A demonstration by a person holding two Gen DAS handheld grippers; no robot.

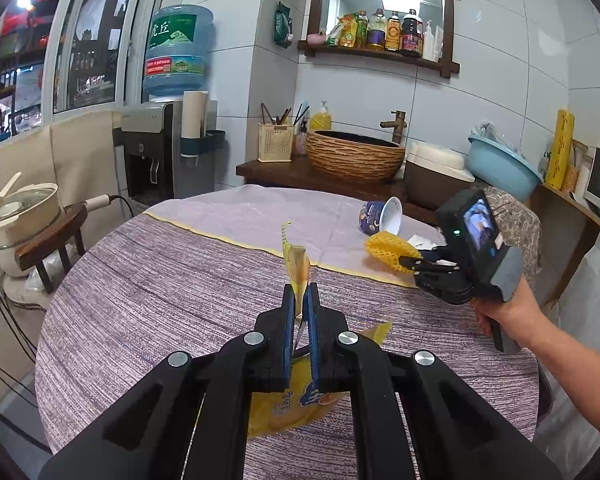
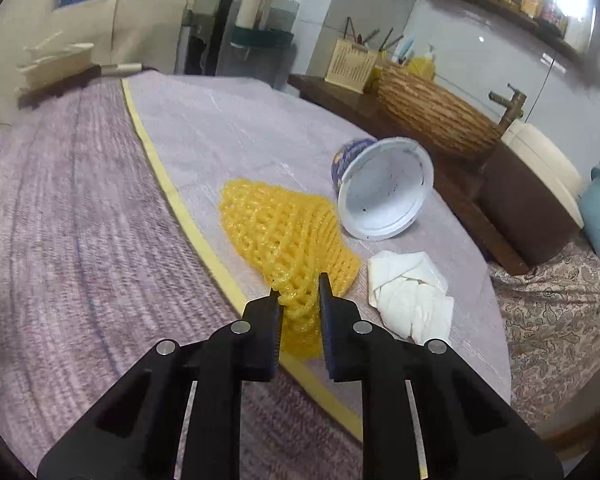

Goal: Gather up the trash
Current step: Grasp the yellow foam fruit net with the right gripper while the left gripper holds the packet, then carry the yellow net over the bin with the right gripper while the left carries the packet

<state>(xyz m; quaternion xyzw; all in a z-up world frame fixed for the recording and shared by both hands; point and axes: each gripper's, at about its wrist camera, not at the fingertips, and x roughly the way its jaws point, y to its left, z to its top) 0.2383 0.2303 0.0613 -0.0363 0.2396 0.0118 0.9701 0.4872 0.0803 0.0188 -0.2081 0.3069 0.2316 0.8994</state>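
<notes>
Round table (image 1: 140, 300) under a purple striped cloth, with a paler cloth and yellow border across its far part.

Left gripper (image 1: 300, 300): jaws closed tight on a yellow snack wrapper (image 1: 296, 268). The wrapper's top sticks up above the fingertips; its wider printed end hangs below the fingers, near the table's near edge.

Right gripper (image 2: 300, 292): held in a person's hand (image 1: 500, 308) at the table's right side. Jaws pinched on the near corner of a yellow foam net (image 2: 280, 232). The rest of the net spreads over the pale cloth, just beyond the yellow border.

Other trash toward the far right edge: a paper cup (image 2: 384, 188) lying on its side, mouth toward the camera, just beside the net; a crumpled white tissue (image 2: 412, 292) next to the net's right side.
</notes>
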